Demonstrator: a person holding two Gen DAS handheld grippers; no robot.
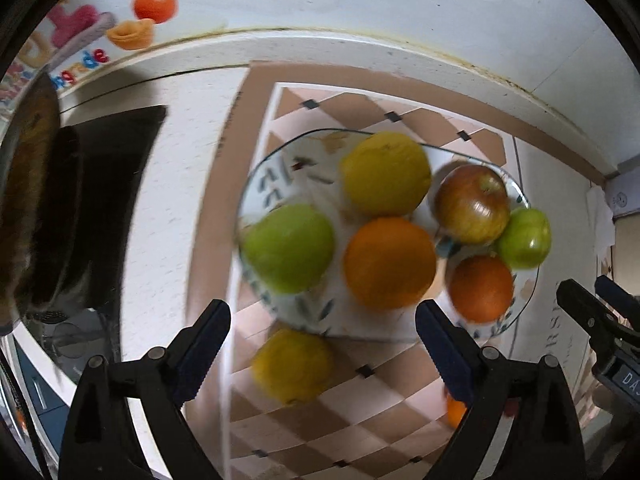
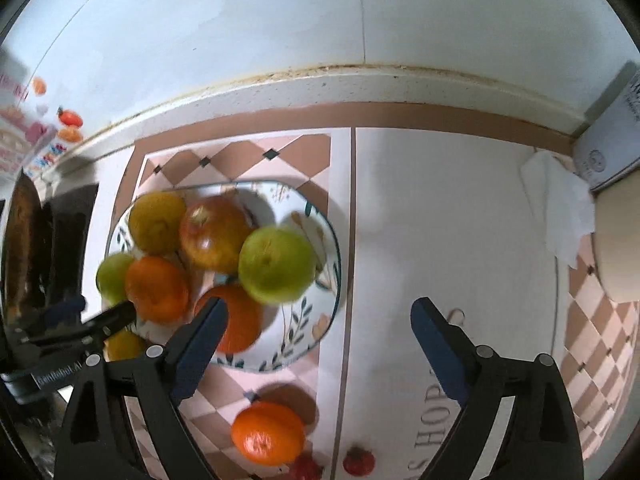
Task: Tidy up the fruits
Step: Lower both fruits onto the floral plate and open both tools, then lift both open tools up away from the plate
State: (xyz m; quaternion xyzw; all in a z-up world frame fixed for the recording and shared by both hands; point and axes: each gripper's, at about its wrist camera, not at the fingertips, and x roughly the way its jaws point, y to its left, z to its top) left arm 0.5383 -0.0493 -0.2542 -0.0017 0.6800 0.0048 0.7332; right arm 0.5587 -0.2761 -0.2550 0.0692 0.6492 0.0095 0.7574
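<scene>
Left tool [image 1: 324,336] and right tool [image 2: 320,334] both gape apart, gripping nothing. Plate [image 1: 280,168] carries 6 fruits; 1 orange [image 2: 267,434] sits on the worktop [image 2: 440,208].

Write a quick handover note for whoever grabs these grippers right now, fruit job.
Left gripper: open, empty, above the plate.
Right gripper: open, empty, beside the plate.
Done: six fruits on the plate, among them the red apple and two green fruits.
Left: yellow fruit, orange and small red fruit lie on the mat off the plate.
</scene>
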